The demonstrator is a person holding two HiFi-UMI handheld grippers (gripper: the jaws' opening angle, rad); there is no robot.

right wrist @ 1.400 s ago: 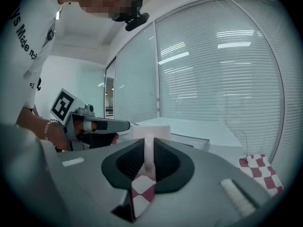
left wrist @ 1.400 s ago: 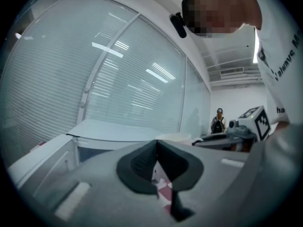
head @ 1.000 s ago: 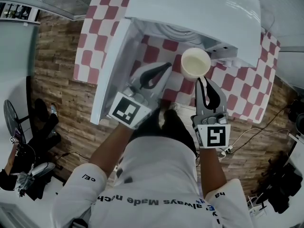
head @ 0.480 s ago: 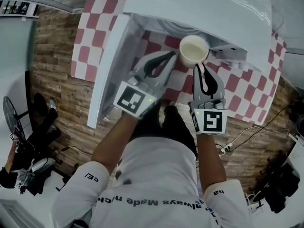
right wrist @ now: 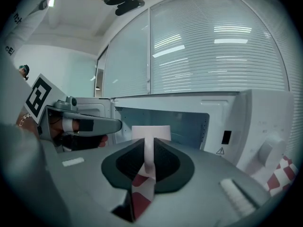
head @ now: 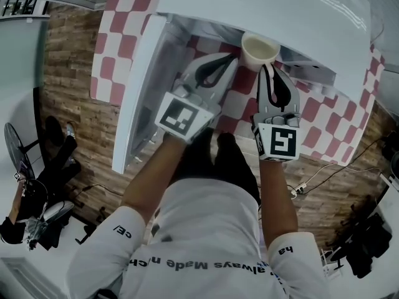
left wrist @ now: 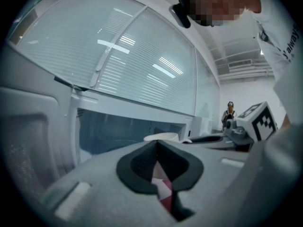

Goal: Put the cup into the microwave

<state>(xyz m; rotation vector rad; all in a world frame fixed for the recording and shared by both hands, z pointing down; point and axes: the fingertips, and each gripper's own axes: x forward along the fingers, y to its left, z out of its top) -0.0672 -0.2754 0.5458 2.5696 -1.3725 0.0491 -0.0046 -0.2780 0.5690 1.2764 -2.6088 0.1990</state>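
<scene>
Right tongs (right wrist: 149, 144) are clamped on the wall of the white cup (right wrist: 150, 131), holding it upright right at the mouth of the open microwave (right wrist: 258, 122), over the checkered cloth (head: 109, 48) on the worktop. Left tongs (left wrist: 157, 144) are pinched together with nothing in them, just beside the cup, near the swung-open door (head: 134, 86).

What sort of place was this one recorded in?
Probably an office or lab room staged as a kitchen corner, not a home kitchen: a white microwave with its door open stands on a red-and-white checked tablecloth, slatted blinds cover the glass behind it, and a white cable trails over the wood-plank floor.
</scene>
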